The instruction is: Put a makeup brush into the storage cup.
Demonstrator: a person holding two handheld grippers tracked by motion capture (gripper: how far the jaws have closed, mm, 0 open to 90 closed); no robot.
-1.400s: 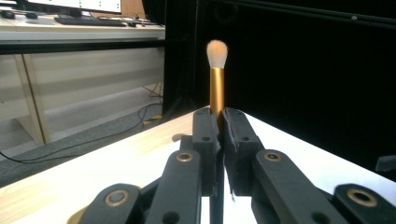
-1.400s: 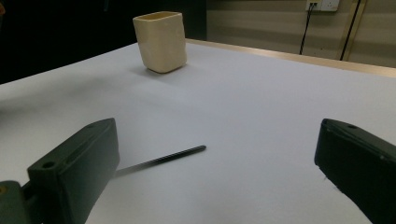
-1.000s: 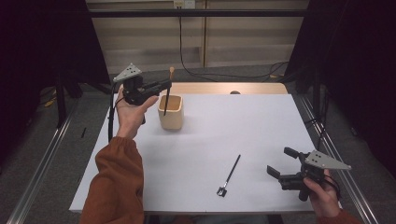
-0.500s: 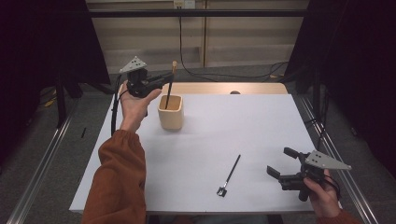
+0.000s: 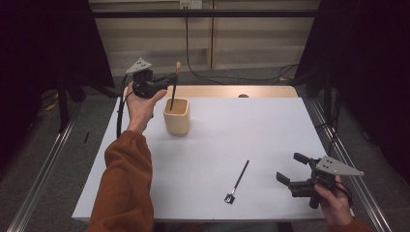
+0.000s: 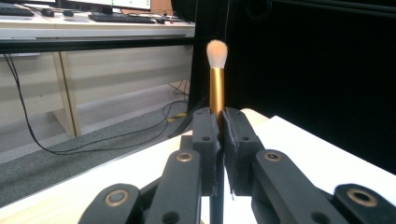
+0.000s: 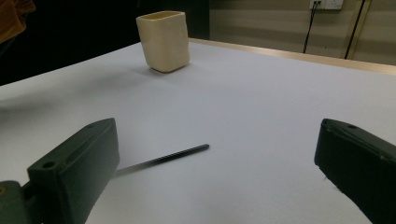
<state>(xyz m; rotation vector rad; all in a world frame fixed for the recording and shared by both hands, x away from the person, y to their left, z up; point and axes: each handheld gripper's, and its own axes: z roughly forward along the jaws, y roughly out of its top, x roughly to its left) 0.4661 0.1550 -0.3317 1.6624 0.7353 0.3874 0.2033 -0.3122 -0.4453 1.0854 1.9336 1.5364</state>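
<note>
While the left hand-held gripper (image 5: 170, 79) sits at the far left of the surface (image 5: 270, 125), you have its jaws clamped together on the makeup brush (image 5: 173, 87), gripped partway up the handle. In the left gripper view the pads close on the brush (image 6: 216, 93) just below its gold ferrule, with the pale bristle tuft pointing straight up. The long axis of the brush stands near vertical, leaning slightly, and in the high view its lower end dips inside the mouth of the cream cup (image 5: 177, 116). The cup lies directly beneath your left hand-held gripper, just in front of your left hand (image 5: 142, 104). Judged from this, the coming move turns on keeping that axis upright over the opening, so the handle goes down into the cup rather than catching its rim.

Your right hand-held gripper (image 5: 291, 170) rests at the near right corner with its jaws standing wide apart and nothing between them. The thin black brush (image 5: 237, 181) lies flat on the surface just to its left, its long axis running diagonally, small head toward you and tip pointing away toward the cup. In the right gripper view that black brush (image 7: 163, 159) lies ahead between the jaws, nearer the left one, with the cup (image 7: 164, 41) well beyond it. The right hand is plainly the nearer one for that item.
</note>
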